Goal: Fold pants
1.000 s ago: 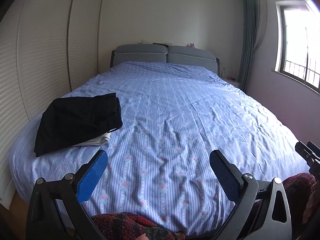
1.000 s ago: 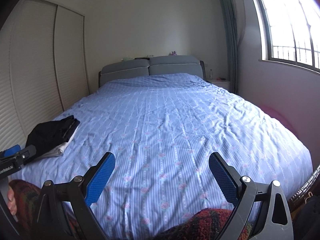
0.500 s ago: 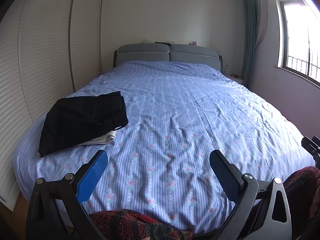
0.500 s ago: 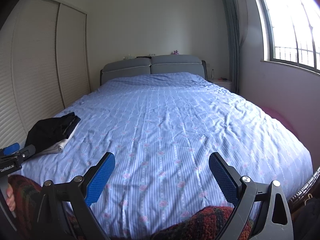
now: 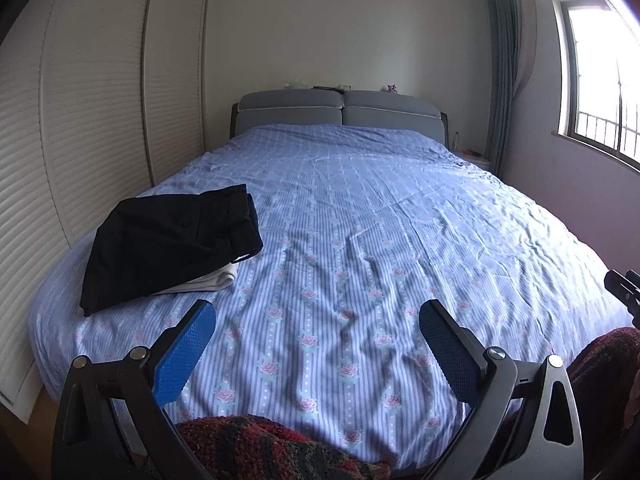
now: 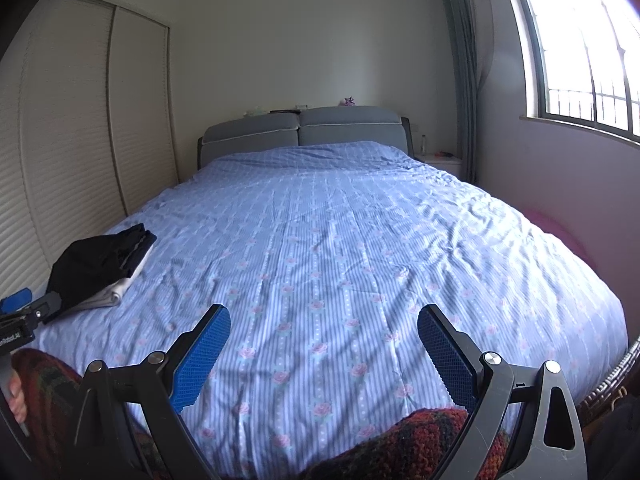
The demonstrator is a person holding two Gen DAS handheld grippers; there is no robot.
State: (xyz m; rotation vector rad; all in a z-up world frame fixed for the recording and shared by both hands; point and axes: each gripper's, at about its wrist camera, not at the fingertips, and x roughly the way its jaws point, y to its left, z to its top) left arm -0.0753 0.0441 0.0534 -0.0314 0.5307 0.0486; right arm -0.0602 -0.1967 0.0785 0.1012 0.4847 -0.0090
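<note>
Pants (image 5: 168,244) look folded and parked aside, so both your claws, left (image 5: 318,344) and right (image 6: 324,344), hang wide open, empty.

Folded black pants (image 5: 168,240) on bed (image 5: 380,240)

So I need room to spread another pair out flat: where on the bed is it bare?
Nearly all of the bed is bare, from the headboard down to the near edge and across to the window side. Only the near corner by the closet doors is taken, by the folded black pants stacked on a white garment.
</note>
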